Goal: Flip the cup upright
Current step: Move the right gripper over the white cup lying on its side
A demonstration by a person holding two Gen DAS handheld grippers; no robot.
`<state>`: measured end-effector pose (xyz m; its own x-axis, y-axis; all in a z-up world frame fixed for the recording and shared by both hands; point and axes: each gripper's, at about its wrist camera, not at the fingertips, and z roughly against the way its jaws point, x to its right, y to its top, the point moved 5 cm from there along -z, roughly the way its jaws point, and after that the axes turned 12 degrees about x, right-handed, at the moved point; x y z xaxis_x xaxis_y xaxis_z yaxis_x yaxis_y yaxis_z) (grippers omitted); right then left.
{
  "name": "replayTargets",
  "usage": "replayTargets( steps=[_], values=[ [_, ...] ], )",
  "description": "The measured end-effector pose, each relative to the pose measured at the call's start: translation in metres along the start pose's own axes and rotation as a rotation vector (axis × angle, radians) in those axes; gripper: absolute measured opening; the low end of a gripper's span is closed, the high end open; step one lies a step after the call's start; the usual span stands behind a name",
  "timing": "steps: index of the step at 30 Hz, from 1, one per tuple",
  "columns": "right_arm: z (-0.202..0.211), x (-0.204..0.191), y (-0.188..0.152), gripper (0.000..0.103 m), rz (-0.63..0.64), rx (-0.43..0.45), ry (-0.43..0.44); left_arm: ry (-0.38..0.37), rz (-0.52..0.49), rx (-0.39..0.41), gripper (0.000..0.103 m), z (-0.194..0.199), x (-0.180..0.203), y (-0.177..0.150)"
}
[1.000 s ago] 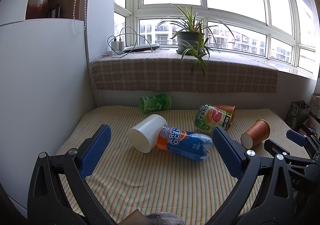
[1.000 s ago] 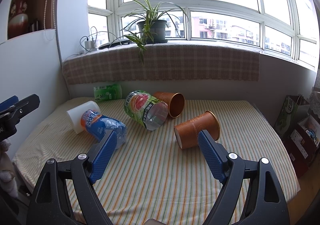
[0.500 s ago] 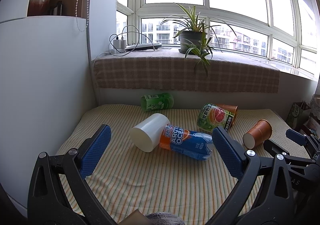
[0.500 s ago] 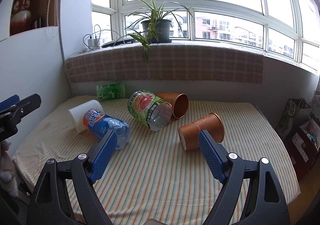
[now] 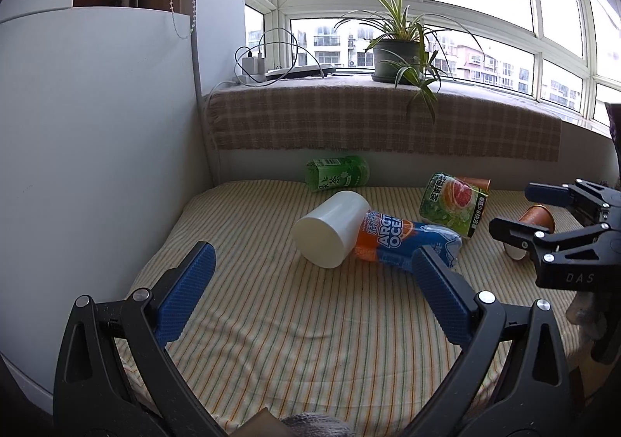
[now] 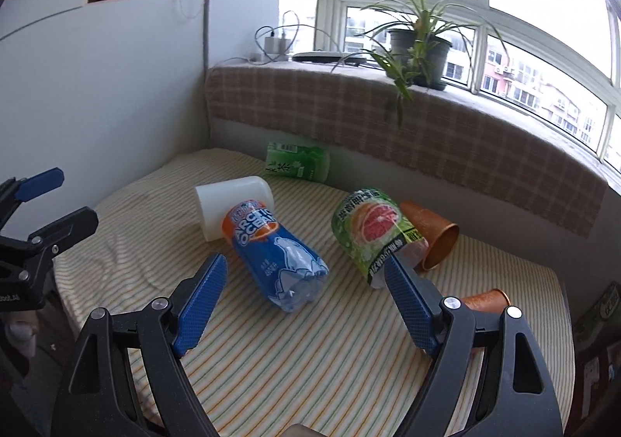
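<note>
White plastic cup (image 5: 330, 229) lies on its side on the striped mattress (image 5: 295, 328), touching the cap end of the Arctic Ocean bottle (image 5: 403, 243). Beyond that bottle lies a grapefruit-label bottle (image 6: 368, 229), with a copper cup (image 6: 432, 235) on its side just behind it. A second copper cup (image 6: 487, 299) lies further out from the Arctic Ocean bottle, partly hidden by the right tool (image 6: 304, 276). Green tea bottle (image 5: 337, 173) lies near the wall behind the white cup. Left tool (image 5: 310, 268) hovers with jaws wide, holding nothing; right tool likewise wide and unloaded.
</note>
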<state>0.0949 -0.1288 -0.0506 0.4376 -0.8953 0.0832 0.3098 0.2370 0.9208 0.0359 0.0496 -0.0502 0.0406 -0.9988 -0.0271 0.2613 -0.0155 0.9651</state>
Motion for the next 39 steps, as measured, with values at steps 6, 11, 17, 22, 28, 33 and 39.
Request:
replayTargets(
  steps=[6, 11, 17, 22, 28, 33, 39],
  values=[
    [-0.048, -0.029, 0.013, 0.083, 0.288, -0.073, 0.144, 0.032, 0.003, -0.034, 0.102, 0.003, -0.021, -0.013],
    [-0.087, -0.038, 0.023, 0.083, 0.409, -0.15, 0.238, 0.055, 0.02, -0.054, 0.102, 0.003, -0.033, -0.019],
    [-0.136, -0.039, 0.029, 0.083, 0.52, -0.255, 0.288, 0.083, 0.043, -0.065, 0.102, 0.0, -0.049, -0.023],
    [-0.167, -0.052, 0.032, 0.083, 0.626, -0.331, 0.355, 0.113, 0.064, -0.084, 0.102, -0.005, -0.062, -0.028],
    [-0.187, -0.075, 0.02, 0.083, 0.717, -0.436, 0.46, 0.141, 0.087, -0.101, 0.102, -0.012, -0.077, -0.033],
    [-0.194, -0.089, 0.013, 0.083, 0.794, -0.496, 0.526, 0.158, 0.107, -0.107, 0.102, -0.016, -0.086, -0.035],
    [-0.21, -0.107, 0.006, 0.083, 0.897, -0.528, 0.537, 0.171, 0.121, -0.117, 0.102, -0.017, -0.095, -0.04]
  ],
)
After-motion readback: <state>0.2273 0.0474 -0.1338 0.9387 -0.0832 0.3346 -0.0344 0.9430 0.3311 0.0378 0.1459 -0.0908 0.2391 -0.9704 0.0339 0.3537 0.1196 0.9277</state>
